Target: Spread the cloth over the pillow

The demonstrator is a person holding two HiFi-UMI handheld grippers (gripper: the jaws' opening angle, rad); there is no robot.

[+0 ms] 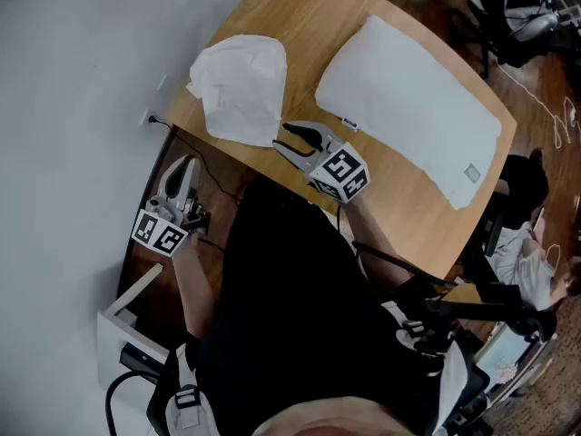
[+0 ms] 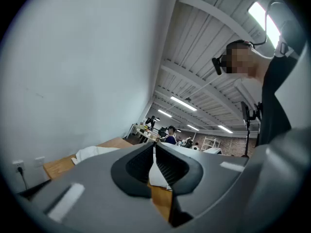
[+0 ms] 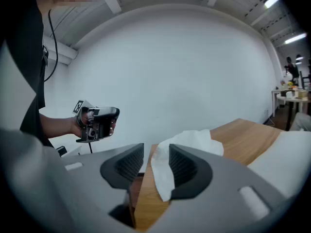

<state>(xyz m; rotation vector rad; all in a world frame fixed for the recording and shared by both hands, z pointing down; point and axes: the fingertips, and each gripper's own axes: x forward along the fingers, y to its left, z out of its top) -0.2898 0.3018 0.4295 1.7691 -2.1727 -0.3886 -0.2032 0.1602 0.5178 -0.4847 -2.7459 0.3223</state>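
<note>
Dark clothing (image 1: 290,316) on the person's torso is filling the head view at 6 o'clock, closest to the lens. Beyond it the cloth (image 1: 241,89), white and bunched into a loose heap, is lying on the wooden desk (image 1: 300,16) at about 11 o'clock from the picture's middle, near the desk's wall-side edge. The pillow (image 1: 408,107), white and flat, is lying at 3 o'clock from the cloth, with bare wood showing between the two, and the cloth is not covering any part of it. The right tongs (image 1: 292,137) are hovering over the desk at 5 o'clock from the cloth, their tips pointing toward its near edge and sitting just beside it. In the right gripper view the two jaws are standing apart with a clear gap, and the cloth is showing through that gap beyond the tips; whether a tip is touching the fabric I cannot tell. The left tongs (image 1: 187,165) are hanging off the desk's edge at 7 o'clock from the cloth, well apart from it. In the left gripper view their jaws are meeting at the tips and gripping nothing. Their marker cube (image 1: 162,232) is sitting at the hand end, toward 7 o'clock. A pale wall (image 1: 73,62) is filling the head view from 9 to 11 o'clock, and a socket (image 2: 18,165) is showing low on it in the left gripper view.
</note>
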